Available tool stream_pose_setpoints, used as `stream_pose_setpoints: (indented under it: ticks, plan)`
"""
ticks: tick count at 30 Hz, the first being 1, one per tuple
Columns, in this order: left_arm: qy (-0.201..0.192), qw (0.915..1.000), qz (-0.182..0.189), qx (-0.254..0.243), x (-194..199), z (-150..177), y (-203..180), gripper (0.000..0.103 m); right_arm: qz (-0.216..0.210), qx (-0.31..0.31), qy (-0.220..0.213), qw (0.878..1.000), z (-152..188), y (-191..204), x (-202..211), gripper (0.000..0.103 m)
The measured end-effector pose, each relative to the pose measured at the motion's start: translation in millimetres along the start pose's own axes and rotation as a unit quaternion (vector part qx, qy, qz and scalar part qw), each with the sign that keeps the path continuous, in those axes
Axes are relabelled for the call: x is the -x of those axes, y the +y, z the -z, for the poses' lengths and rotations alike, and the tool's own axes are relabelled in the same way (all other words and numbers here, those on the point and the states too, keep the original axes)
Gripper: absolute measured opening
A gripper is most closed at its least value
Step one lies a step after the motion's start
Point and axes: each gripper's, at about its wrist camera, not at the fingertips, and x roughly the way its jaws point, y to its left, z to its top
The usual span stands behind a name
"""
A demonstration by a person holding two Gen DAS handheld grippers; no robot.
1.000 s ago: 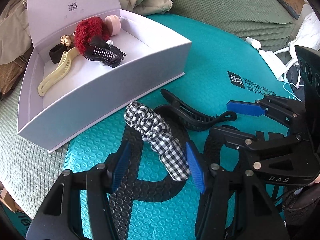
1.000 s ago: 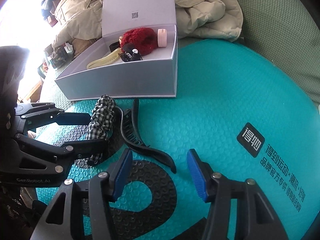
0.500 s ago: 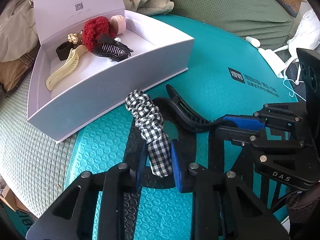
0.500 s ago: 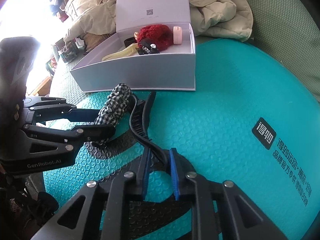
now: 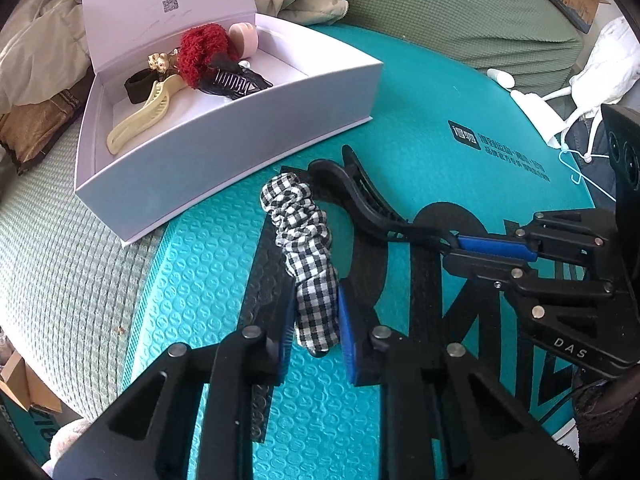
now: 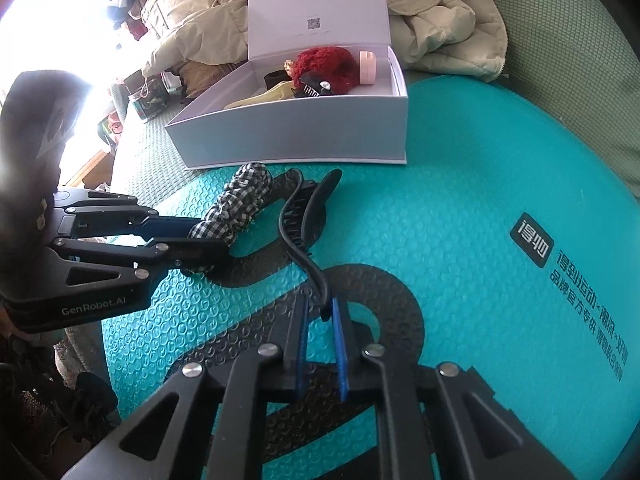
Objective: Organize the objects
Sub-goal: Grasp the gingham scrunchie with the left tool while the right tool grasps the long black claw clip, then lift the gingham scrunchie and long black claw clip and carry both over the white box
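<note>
Gingham cloth, black and white and ruched, is the scrunchie [image 5: 306, 256] my left gripper [image 5: 316, 322] pinches by its near end; its long axis runs away from those jaws toward the white card box [image 5: 224, 152]. My right gripper [image 6: 320, 320] clamps the tail of a curved black plastic hair clip [image 6: 302, 216], toothed end pointing ahead. Both lie on a dimpled teal foam mat [image 6: 440, 240] over green ribbed fabric [image 5: 60, 248].

"GenRobot.AI" on left gripper [image 6: 208, 240]; "DAS" on right gripper [image 5: 452, 246]
</note>
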Motion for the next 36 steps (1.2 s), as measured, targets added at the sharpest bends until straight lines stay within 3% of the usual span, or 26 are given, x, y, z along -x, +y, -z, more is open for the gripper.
stream_pose_setpoints:
  ticks: [6,12,15,16,18,19,20,24,28,36]
  plan:
    - [-0.001,1.0,-0.004,0.006,8,10,3,0.019,-0.005,0.003,-0.003,1.0,4,6,5,0.011]
    - [-0.003,0.9997,-0.018,0.014,16,19,12,0.019,0.017,0.013,-0.001,1.0,2,12,4,0.012]
    - [-0.007,0.9996,-0.021,0.019,19,21,16,0.019,0.022,0.017,-0.008,1.0,-2,13,3,0.017]
    - [-0.009,0.9995,-0.021,0.022,20,22,17,0.019,0.022,0.02,-0.01,0.999,-3,14,3,0.021]
    - [-0.01,0.9995,-0.018,0.025,19,22,20,0.019,0.025,0.028,-0.013,0.999,-7,16,1,0.036]
    - [-0.01,0.9995,-0.017,0.026,19,21,20,0.019,0.025,0.032,-0.015,0.999,-9,18,0,0.05]
    - [-0.011,0.9995,-0.018,0.026,18,20,20,0.02,0.024,0.034,-0.018,0.999,-11,18,-1,0.054]
    - [-0.008,0.9993,-0.032,0.021,15,15,19,0.031,0.015,0.041,-0.029,0.999,-21,22,-7,0.054]
    - [-0.014,0.9991,-0.031,0.025,13,13,22,0.036,0.014,0.04,-0.036,0.998,-31,22,-17,0.054]
    - [-0.023,0.9984,-0.032,0.04,9,6,32,0.039,0.029,0.047,-0.042,0.998,-45,25,-31,0.054]
